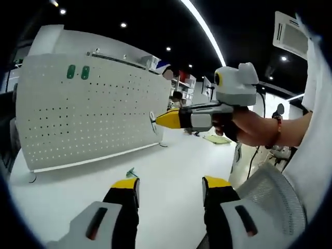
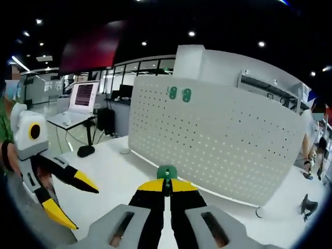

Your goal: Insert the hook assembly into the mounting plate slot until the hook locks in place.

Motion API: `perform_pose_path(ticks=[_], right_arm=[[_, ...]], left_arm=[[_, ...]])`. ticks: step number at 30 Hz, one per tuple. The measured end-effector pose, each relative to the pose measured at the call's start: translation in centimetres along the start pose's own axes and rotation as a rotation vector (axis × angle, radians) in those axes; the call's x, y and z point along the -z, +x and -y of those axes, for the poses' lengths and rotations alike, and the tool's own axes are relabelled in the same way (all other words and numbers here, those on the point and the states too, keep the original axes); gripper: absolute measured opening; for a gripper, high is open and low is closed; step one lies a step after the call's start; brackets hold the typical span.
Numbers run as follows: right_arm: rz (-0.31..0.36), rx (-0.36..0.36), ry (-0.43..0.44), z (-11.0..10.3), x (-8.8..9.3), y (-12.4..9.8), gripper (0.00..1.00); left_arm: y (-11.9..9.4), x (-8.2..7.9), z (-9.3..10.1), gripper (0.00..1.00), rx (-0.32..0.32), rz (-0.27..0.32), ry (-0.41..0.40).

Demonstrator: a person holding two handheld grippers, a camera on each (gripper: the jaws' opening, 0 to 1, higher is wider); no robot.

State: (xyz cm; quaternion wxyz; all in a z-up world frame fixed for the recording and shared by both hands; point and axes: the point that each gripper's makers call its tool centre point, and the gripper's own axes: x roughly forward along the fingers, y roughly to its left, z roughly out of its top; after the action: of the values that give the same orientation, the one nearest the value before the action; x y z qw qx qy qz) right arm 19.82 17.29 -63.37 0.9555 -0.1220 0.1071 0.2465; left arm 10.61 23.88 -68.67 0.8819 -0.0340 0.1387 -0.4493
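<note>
Nearest the camera in the right gripper view, the right gripper (image 2: 167,188) is seen with its yellow-tipped fingers pressed together on a small green hook (image 2: 167,173), which sticks up from between the tips; in the left gripper view the same gripper (image 1: 167,119) is held by a hand (image 1: 249,127) with a bracelet at the wrist, its tip close to the edge of the white perforated mounting plate (image 1: 88,111); whether the hook already touches the plate cannot be told.

The left gripper (image 1: 170,189) is seen with its fingers wide apart and nothing between them; in the right gripper view it (image 2: 70,199) is seen at the left, also spread open and empty.

The mounting plate (image 2: 218,140) is stood upright on the white surface (image 1: 166,171); two green hooks (image 1: 78,72) are already fixed near its top, and are seen in the right gripper view too (image 2: 179,94); a small green piece (image 1: 131,172) is lying on the surface just beyond the left fingers.

The room is a large office with a black ceiling, round spot lights and a long strip light (image 1: 205,28); a laptop (image 2: 83,97) is placed on a desk behind, and a black mouse-like object (image 2: 85,151) is lying on the surface; a mesh chair back (image 1: 275,199) is seen beside the person.
</note>
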Motion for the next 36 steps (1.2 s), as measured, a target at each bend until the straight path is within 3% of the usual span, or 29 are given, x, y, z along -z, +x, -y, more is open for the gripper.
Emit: perform_pose_path(ticks=[4, 9, 15, 24, 36], right_arm=[[0.025, 0.019, 0.041, 0.8, -0.9, 0.6, 0.01], [0.040, 0.043, 0.075, 1.8, -1.6, 1.5, 0.01], [0.067, 0.067, 0.077, 2.8, -3.2, 2.0, 0.01], [0.124, 0.112, 0.096, 4.3, -6.0, 3.1, 0.01], [0.154, 0.110, 0.127, 4.6, -7.6, 4.4, 0.01]], left_arm=[[-0.2, -0.3, -0.2, 0.54, -0.006, 0.013, -0.008], [-0.5, -0.1, -0.3, 0.61, -0.021, 0.002, 0.042], [-0.9, -0.8, -0.9, 0.79, -0.101, 0.042, 0.083], [-1.4, -1.2, -1.6, 0.91, -0.166, 0.049, 0.138], [-2.4, -0.6, -2.0, 0.87, -0.167, 0.029, 0.113]])
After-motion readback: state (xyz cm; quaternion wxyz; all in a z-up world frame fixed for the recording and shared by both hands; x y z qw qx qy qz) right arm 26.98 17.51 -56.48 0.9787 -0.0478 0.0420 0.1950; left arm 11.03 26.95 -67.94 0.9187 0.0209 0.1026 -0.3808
